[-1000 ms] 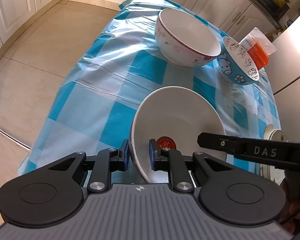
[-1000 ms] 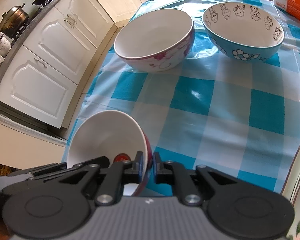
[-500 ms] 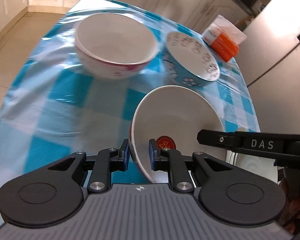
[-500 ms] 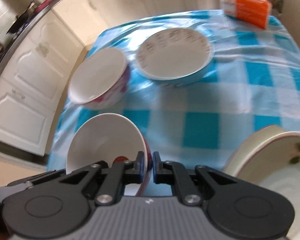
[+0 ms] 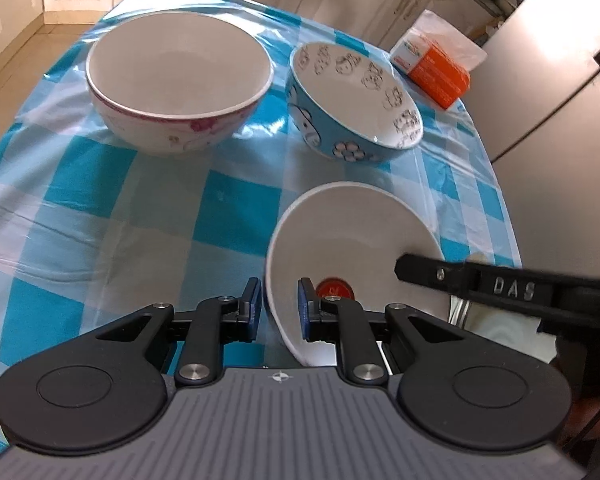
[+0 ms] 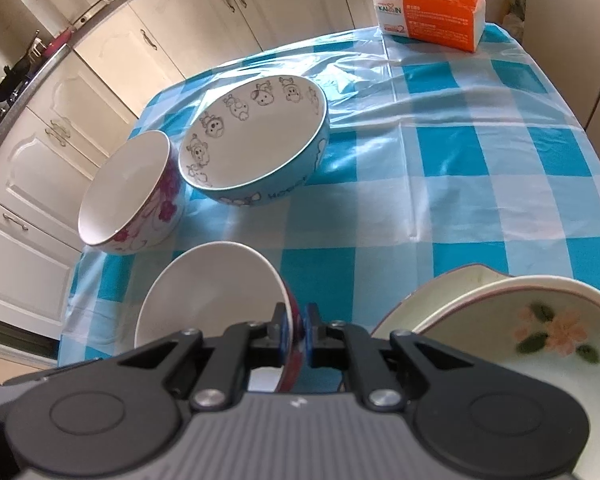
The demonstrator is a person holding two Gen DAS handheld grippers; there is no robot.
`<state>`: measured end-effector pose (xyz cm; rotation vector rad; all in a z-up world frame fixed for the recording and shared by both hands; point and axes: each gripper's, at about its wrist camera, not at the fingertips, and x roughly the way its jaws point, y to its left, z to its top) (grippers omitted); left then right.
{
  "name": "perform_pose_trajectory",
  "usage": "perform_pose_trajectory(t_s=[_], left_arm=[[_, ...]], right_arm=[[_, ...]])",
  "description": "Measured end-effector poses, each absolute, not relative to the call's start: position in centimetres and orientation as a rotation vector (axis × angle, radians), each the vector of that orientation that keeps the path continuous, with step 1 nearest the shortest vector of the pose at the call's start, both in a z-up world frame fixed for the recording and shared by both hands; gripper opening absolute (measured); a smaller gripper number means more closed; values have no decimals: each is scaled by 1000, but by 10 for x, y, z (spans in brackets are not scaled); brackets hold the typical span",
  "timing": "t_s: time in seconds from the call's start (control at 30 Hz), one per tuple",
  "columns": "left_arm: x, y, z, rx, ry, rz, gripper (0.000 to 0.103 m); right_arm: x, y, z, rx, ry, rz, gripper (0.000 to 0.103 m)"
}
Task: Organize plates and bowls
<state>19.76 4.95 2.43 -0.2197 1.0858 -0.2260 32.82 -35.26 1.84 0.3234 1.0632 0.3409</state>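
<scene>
A small bowl point(image 5: 352, 236), white inside with a red sticker at its bottom and dark red outside, hangs tilted above the checked tablecloth point(image 5: 100, 208). My left gripper point(image 5: 278, 306) is shut on its left rim. My right gripper point(image 6: 296, 332) is shut on the opposite rim of the same small bowl point(image 6: 208, 292); one of its black fingers point(image 5: 480, 284) crosses the left wrist view. Beyond stand a large white bowl with pink flowers point(image 5: 180, 76) and a blue cartoon bowl point(image 5: 352, 92), close side by side.
Floral dishes point(image 6: 520, 332), one inside another, sit just right of the held bowl. An orange and white tissue pack point(image 6: 428, 20) lies at the far table corner. Cream cupboards point(image 6: 80, 120) run along the left. A fridge point(image 5: 548, 80) stands by the table's right edge.
Both grippers have carried the small bowl sideways across the table, still gripping it. The two large bowls now look closer. The floral dishes have come further into the right wrist view.
</scene>
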Motion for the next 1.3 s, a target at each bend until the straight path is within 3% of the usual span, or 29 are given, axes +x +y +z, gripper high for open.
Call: perform_pose_trajectory(t_s=[0.13,0.2,0.27,0.33,0.47,0.7,1.03,1.13,1.2,1.3], left_arm=[[200,61,28,-247,1071,-210,29],[200,67,28,-268,1073,-197,45],[198,75,30,-278,1071,-184,57],[196,83,33,-287,1067,-190,63],[193,89,45,-259,1037,-219,66],[198,106,67,-230,966,-265,86],[243,147,70,-278,875,2,77],[257,149,65,-284,873,46,70],[266,147,60,-280,879,60,55],[275,147,55,-273,884,66,46]], right_arm=[[328,-356,18,323,1044,348,10],[329,-359,20,331,1033,345,14],[329,-364,23,338,1020,335,32],[330,-368,27,355,1012,332,41],[332,-370,42,394,972,358,42],[349,-342,53,487,949,478,42],[378,-295,35,570,981,512,41],[383,-283,32,567,983,498,40],[387,-279,30,573,984,480,40],[392,-273,26,576,990,454,38]])
